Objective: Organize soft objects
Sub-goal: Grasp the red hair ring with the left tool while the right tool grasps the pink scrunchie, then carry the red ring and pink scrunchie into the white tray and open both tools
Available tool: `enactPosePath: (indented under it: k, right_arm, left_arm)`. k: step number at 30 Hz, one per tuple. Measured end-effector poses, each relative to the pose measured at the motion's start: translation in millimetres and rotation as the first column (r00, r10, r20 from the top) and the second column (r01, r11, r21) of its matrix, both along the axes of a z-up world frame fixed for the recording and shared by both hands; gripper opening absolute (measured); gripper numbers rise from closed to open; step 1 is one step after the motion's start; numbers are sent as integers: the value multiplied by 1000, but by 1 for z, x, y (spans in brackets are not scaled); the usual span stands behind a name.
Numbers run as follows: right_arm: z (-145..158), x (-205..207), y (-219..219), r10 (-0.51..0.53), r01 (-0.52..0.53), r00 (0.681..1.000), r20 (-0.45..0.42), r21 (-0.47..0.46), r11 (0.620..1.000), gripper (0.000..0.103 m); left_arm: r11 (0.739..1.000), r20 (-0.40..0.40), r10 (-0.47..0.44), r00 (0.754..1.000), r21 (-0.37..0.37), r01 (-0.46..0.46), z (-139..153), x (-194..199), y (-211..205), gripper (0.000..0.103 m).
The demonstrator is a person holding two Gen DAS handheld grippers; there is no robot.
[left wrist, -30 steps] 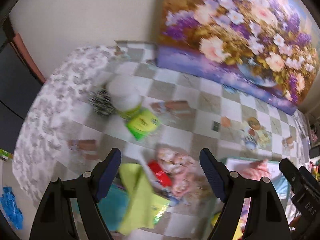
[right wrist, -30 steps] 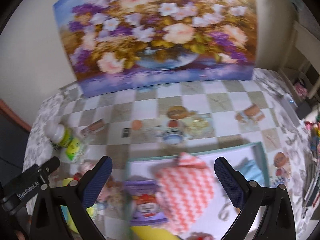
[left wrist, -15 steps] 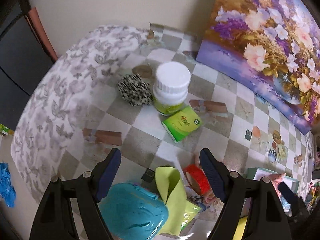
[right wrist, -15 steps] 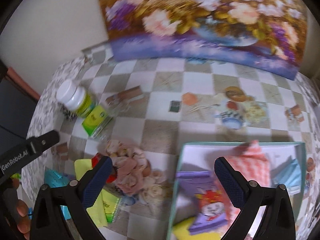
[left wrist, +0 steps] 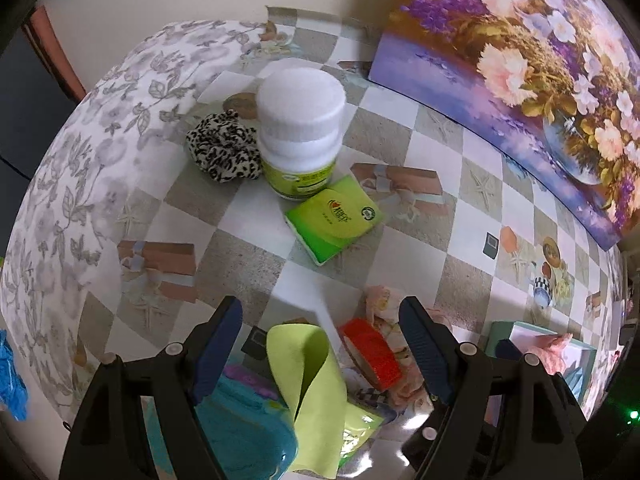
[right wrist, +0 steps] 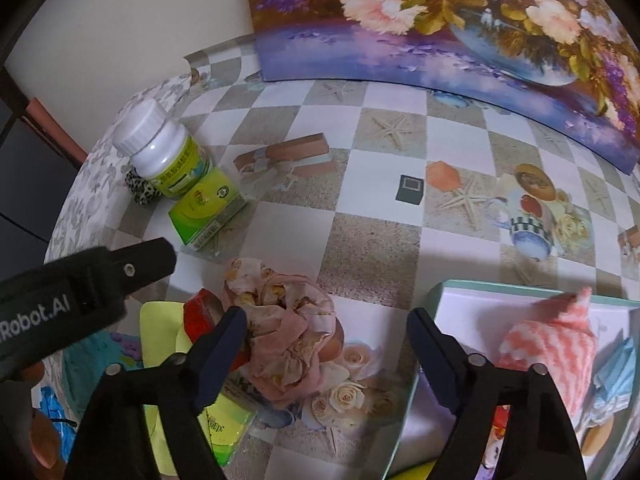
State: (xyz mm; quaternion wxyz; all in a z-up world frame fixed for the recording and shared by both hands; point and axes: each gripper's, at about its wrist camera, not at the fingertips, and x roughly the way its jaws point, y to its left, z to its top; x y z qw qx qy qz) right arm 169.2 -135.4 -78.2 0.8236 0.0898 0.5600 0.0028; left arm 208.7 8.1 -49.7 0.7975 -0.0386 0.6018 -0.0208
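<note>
My left gripper (left wrist: 320,324) is open and empty, above a yellow-green cloth (left wrist: 310,376) and a teal soft item (left wrist: 244,436) at the table's near edge. A leopard-print scrunchie (left wrist: 222,148) lies behind a white-capped bottle (left wrist: 300,132). My right gripper (right wrist: 326,330) is open and empty, its left finger beside a crumpled pink floral cloth (right wrist: 284,340). The teal-rimmed white tray (right wrist: 512,294) at the right holds a pink-and-white chevron cloth (right wrist: 552,344) and a light blue cloth (right wrist: 618,372). The left gripper's body (right wrist: 80,284) shows in the right wrist view.
A green tissue pack (left wrist: 334,220) lies by the bottle. A red tape roll (left wrist: 370,354) sits between the yellow-green cloth and the pink cloth (left wrist: 384,304). A flower painting (right wrist: 460,20) leans on the back wall. The table edge curves away at the left.
Both grippers swung left and lower toward the pile of cloths. The tray slid toward the right of the right wrist view. Both grippers stayed open.
</note>
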Motion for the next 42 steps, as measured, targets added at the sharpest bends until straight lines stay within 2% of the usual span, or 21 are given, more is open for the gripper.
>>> enactPosePath:
  k: [9, 12, 16, 20, 23, 28, 30, 37, 42]
  right_arm:
    - [-17, 2, 4, 30, -28, 999, -32, 48, 998, 62]
    - [-22, 2, 2, 28, -25, 999, -45, 64, 998, 52]
    - [-25, 2, 1, 29, -25, 998, -48, 79, 997, 43]
    - [-30, 2, -1, 27, -21, 998, -57, 94, 995, 35]
    - [-30, 2, -3, 26, -20, 998, -55, 107, 994, 33]
    - [-31, 2, -6, 20, -14, 998, -54, 114, 993, 24]
    - [-30, 1, -7, 15, -9, 998, -54, 118, 993, 20]
    - [-22, 0, -15, -5, 9, 999, -33, 131, 991, 10]
    - [-12, -3, -20, -17, 19, 1000, -9, 141, 990, 9]
  left_arm:
    - [999, -31, -43, 999, 1, 43, -14, 0, -15, 79]
    - [999, -52, -44, 998, -8, 43, -20, 1, -16, 68]
    - [999, -81, -48, 996, -22, 46, -28, 0, -19, 60]
    - [996, -89, -78, 993, 25, 80, -34, -2, -28, 55]
    - [996, -102, -91, 991, -4, 92, -37, -2, -31, 41]
    - [993, -117, -115, 986, -18, 113, -45, -2, -38, 30]
    - [993, -123, -115, 986, -41, 111, -48, -1, -40, 19]
    - [996, -87, -79, 993, -56, 74, -45, 0, -37, 16]
    - [996, -54, -63, 997, -66, 59, -30, -2, -24, 16]
